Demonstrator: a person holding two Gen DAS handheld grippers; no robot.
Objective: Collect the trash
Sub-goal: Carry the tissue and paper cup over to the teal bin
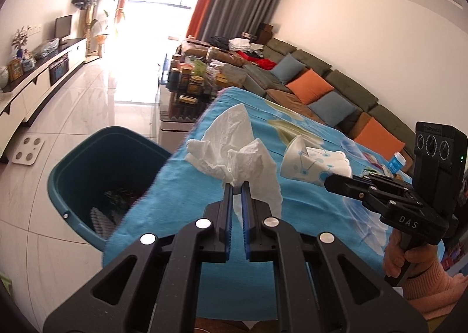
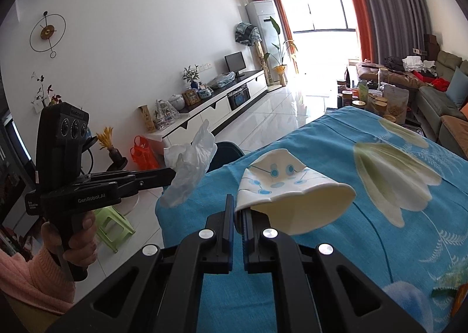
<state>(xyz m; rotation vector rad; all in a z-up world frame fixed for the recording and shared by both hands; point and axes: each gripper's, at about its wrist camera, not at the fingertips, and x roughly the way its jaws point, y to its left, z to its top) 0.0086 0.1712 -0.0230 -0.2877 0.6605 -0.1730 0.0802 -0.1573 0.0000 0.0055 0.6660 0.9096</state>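
Trash bin [image 1: 87, 175], teal, on the floor beside the blue cloth [image 1: 187, 207], which hides its near rim; contents dark, indistinct. Above the cloth, right gripper [image 2: 237, 204] is clamped on a crushed paper cup [image 2: 289, 189]. Left gripper [image 1: 237, 186] pinches a crumpled tissue [image 1: 234, 145], nearer the bin.

Left claw [image 1: 237, 186] clamped, right claw [image 2: 237, 201] clamped, both angled downward, side by side.
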